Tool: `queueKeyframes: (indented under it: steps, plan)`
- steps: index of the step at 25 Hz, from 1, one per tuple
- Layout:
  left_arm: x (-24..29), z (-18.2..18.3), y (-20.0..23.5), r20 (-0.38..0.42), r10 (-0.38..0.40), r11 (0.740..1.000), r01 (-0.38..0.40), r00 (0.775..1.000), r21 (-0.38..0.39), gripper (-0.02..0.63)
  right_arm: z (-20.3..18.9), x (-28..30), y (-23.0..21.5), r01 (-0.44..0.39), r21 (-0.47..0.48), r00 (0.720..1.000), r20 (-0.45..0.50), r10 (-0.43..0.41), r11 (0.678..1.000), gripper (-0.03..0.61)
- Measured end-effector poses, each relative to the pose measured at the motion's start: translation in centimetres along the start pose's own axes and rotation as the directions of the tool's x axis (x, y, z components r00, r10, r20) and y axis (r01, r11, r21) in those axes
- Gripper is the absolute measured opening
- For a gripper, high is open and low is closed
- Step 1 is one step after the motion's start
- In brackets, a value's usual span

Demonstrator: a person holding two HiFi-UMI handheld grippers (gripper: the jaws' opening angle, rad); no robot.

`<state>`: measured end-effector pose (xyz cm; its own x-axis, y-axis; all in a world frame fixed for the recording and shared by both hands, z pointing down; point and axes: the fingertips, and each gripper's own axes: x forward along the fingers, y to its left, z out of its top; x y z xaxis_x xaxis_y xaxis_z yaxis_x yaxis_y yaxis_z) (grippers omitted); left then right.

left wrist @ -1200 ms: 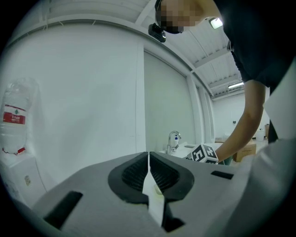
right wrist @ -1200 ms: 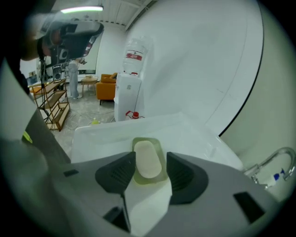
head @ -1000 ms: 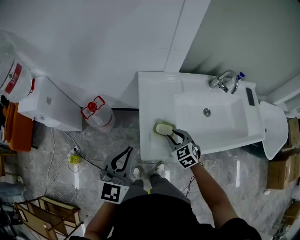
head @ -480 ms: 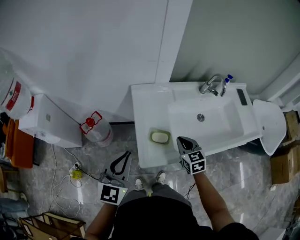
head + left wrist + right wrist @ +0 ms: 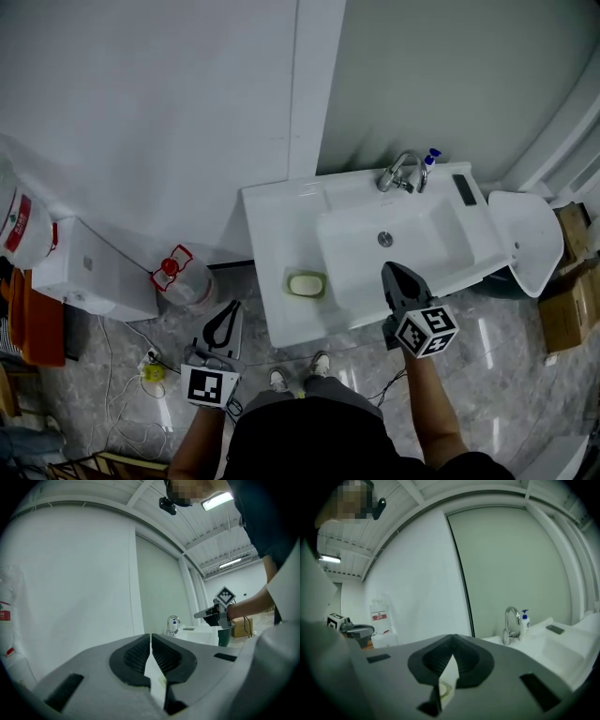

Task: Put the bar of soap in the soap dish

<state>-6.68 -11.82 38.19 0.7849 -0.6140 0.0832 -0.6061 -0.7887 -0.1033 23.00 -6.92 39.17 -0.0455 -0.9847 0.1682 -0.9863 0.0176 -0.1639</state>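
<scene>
A pale yellow bar of soap [image 5: 306, 283] lies in the green soap dish [image 5: 292, 273] on the left ledge of the white sink [image 5: 272, 234]. My right gripper [image 5: 393, 275] hangs to the right of the dish, above the basin's front rim, shut and empty. Between its jaws in the right gripper view [image 5: 453, 638] a bit of the soap dish [image 5: 444, 688] shows below. My left gripper [image 5: 223, 323] is held low over the floor, left of the sink, shut with nothing in it; its own view [image 5: 151, 634] looks level toward the sink.
A chrome faucet [image 5: 397, 172] and a small pump bottle [image 5: 430, 157] stand at the sink's back. A water jug with a red handle [image 5: 179, 277] and a white box [image 5: 94, 277] sit on the floor at left. A white curved lid [image 5: 525, 234] and cardboard boxes [image 5: 574, 314] are at right.
My right gripper let go of the soap in the dish, shut, and rose away to the right. The left gripper lifted slightly. The soap stays in the dish.
</scene>
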Motion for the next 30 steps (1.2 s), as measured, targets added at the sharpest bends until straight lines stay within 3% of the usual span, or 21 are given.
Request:
queueKeyframes:
  steps: [6, 13, 19, 30]
  plan:
    - [1.3, 1.1, -0.3, 0.028, -0.007, 1.000, 0.008, 1.000, -0.009, 0.029, 8.0, -3.2, -0.2, 0.020, -0.097, 0.987, 0.162, -0.004, 0.995, 0.012]
    - [1.7, 2.3, 1.1, 0.092, 0.022, 0.999, -0.025, 0.995, 0.027, 0.029, 12.7, -6.3, 0.6, 0.042, -0.131, 0.957, 0.289, -0.002, 0.991, 0.012]
    - [2.2, 3.4, 1.1, 0.097, 0.023, 0.999, -0.026, 0.995, 0.031, 0.021, 14.3, -8.6, 1.2, 0.056, -0.126, 0.938, 0.347, -0.009, 0.990, 0.012]
    - [2.0, 5.6, 2.1, 0.154, 0.085, 0.996, -0.090, 0.984, 0.029, 0.020, 13.3, -10.0, 0.9, 0.091, -0.192, 0.937, 0.348, -0.019, 0.977, 0.012]
